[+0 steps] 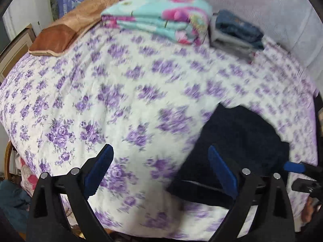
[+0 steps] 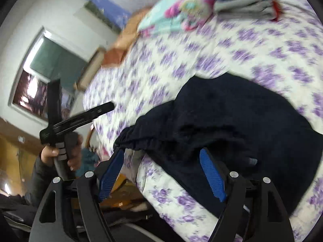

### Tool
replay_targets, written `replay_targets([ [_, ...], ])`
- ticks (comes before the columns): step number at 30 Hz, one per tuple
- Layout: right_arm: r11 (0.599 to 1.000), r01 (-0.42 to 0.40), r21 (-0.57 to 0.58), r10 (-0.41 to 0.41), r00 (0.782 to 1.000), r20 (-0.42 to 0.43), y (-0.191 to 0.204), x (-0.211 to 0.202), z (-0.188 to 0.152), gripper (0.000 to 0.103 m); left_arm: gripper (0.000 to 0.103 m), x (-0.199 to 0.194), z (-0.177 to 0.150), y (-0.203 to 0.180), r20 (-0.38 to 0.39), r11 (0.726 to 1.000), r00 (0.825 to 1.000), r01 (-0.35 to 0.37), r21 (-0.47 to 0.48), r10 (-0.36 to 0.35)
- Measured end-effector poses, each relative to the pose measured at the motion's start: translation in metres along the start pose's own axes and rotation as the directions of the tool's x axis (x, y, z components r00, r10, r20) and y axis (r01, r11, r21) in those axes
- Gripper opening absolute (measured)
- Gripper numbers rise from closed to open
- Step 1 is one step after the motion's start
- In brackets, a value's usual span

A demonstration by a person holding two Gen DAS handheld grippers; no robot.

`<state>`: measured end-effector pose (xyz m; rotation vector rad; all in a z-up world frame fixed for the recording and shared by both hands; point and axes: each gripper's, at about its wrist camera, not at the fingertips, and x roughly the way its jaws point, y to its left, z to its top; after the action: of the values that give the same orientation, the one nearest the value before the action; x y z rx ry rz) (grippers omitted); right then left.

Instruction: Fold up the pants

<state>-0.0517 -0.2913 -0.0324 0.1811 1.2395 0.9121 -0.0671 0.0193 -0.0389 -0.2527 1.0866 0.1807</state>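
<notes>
Dark navy pants [image 2: 232, 121] lie bunched on the flowered bed sheet [image 2: 252, 54], with the elastic waistband [image 2: 145, 141] near the bed's edge. My right gripper [image 2: 161, 173] hovers over that waistband end with its blue pads wide apart. The cloth lies under and between them, and neither pad presses on it. In the left wrist view the pants [image 1: 238, 141] sit at the lower right. My left gripper [image 1: 161, 169] is open over bare sheet just left of them, with nothing between its fingers. In the right wrist view a hand [image 2: 60, 155] holds the left gripper [image 2: 83, 92], jaws spread.
A folded turquoise and pink blanket [image 1: 161, 18], a stack of folded blue and grey clothes [image 1: 236, 32] and a brown pillow [image 1: 66, 30] line the far side of the bed. The bed's near edge drops off at the lower left. A window [image 2: 46, 74] is beyond.
</notes>
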Motion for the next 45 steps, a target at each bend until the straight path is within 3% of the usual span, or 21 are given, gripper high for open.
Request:
replay_targets([
  [3,0.994,0.067,0.089,-0.058,0.993,-0.099,-0.006,0.034,0.004,0.078,0.092,0.027,-0.003,0.007,-0.059,0.999,0.998,0.011,0.043,-0.008],
  [5,0.982,0.034,0.184,-0.016,0.995,-0.095,-0.019,0.042,0.003,0.078,0.092,0.039,-0.003,0.009,-0.074,0.997,0.997,0.025,0.071,-0.02],
  [8,0.947,-0.096,0.308,0.093,0.995,0.025,-0.03,0.041,0.009,0.079,0.092,0.052,-0.003,0.007,-0.088,0.989,0.995,0.066,0.129,-0.055],
  [11,0.907,-0.128,0.4,0.081,0.988,0.132,-0.035,0.041,0.021,0.09,0.092,0.061,-0.004,-0.005,-0.13,0.973,0.986,0.129,0.194,-0.105],
  [14,0.859,-0.12,0.498,0.042,0.985,0.165,-0.041,0.05,0.032,0.089,0.091,0.069,-0.009,-0.025,-0.172,0.929,0.978,0.166,0.33,-0.114],
  [15,0.865,-0.084,0.495,0.01,0.988,0.152,-0.04,0.054,0.034,0.08,0.091,0.07,-0.01,-0.029,-0.178,0.921,0.977,0.172,0.35,-0.115],
  [16,0.881,-0.007,0.474,-0.048,0.993,0.103,-0.037,0.058,0.037,0.046,0.091,0.071,-0.009,-0.031,-0.182,0.913,0.977,0.176,0.367,-0.115],
  [17,0.892,0.07,0.446,-0.106,0.993,0.055,-0.035,0.063,0.039,0.022,0.091,0.072,-0.008,-0.031,-0.18,0.911,0.977,0.174,0.374,-0.113],
  [18,0.901,0.123,0.416,-0.141,0.99,0.012,-0.032,0.065,0.038,0.022,0.091,0.071,-0.006,-0.03,-0.172,0.91,0.979,0.171,0.377,-0.113],
  [23,0.931,-0.034,0.364,-0.02,0.99,0.142,-0.027,-0.006,0.027,0.021,0.091,0.052,0.015,-0.019,-0.114,0.924,0.977,0.21,0.32,-0.183],
  [27,0.901,-0.067,0.428,-0.013,0.983,0.181,-0.087,-0.051,0.029,0.025,0.091,0.042,0.026,-0.031,-0.079,0.921,0.969,0.248,0.299,-0.235],
  [28,0.891,-0.047,0.451,-0.035,0.985,0.171,-0.109,-0.05,0.031,0.034,0.091,0.043,0.027,-0.038,-0.083,0.92,0.966,0.257,0.295,-0.243],
  [29,0.872,-0.02,0.488,-0.069,0.984,0.165,-0.133,-0.048,0.031,0.047,0.091,0.047,0.027,-0.045,-0.091,0.919,0.965,0.263,0.294,-0.247],
  [32,0.738,0.091,0.669,-0.188,0.979,0.074,-0.195,-0.04,0.015,0.053,0.091,0.06,0.02,-0.077,-0.139,0.904,0.958,0.285,0.318,-0.253],
  [33,0.745,0.051,0.665,-0.164,0.981,0.108,-0.195,-0.046,0.011,0.056,0.091,0.064,0.017,-0.088,-0.154,0.9,0.957,0.285,0.329,-0.247],
  [35,0.789,0.06,0.612,-0.183,0.973,0.14,-0.18,-0.065,0.005,0.076,0.091,0.066,0.009,-0.105,-0.162,0.89,0.954,0.293,0.348,-0.251],
  [38,0.843,0.145,0.517,-0.263,0.951,0.162,-0.15,-0.099,-0.012,0.079,0.091,0.066,0.004,-0.118,-0.164,0.882,0.953,0.298,0.364,-0.254],
  [40,0.852,0.281,0.442,-0.374,0.917,0.139,-0.132,-0.109,-0.022,0.078,0.091,0.066,0.002,-0.124,-0.154,0.883,0.954,0.295,0.365,-0.256],
  [42,0.847,0.412,0.335,-0.47,0.875,0.113,-0.12,-0.096,-0.022,0.056,0.091,0.071,0.001,-0.129,-0.166,0.889,0.952,0.301,0.345,-0.258],
  [43,0.859,0.426,0.283,-0.472,0.874,0.117,-0.114,-0.088,-0.019,0.039,0.091,0.075,0.001,-0.131,-0.175,0.892,0.951,0.301,0.336,-0.255],
  [45,0.889,0.393,0.235,-0.427,0.897,0.117,-0.111,-0.072,-0.019,0.037,0.091,0.082,-0.001,-0.137,-0.185,0.903,0.954,0.284,0.321,-0.234],
])
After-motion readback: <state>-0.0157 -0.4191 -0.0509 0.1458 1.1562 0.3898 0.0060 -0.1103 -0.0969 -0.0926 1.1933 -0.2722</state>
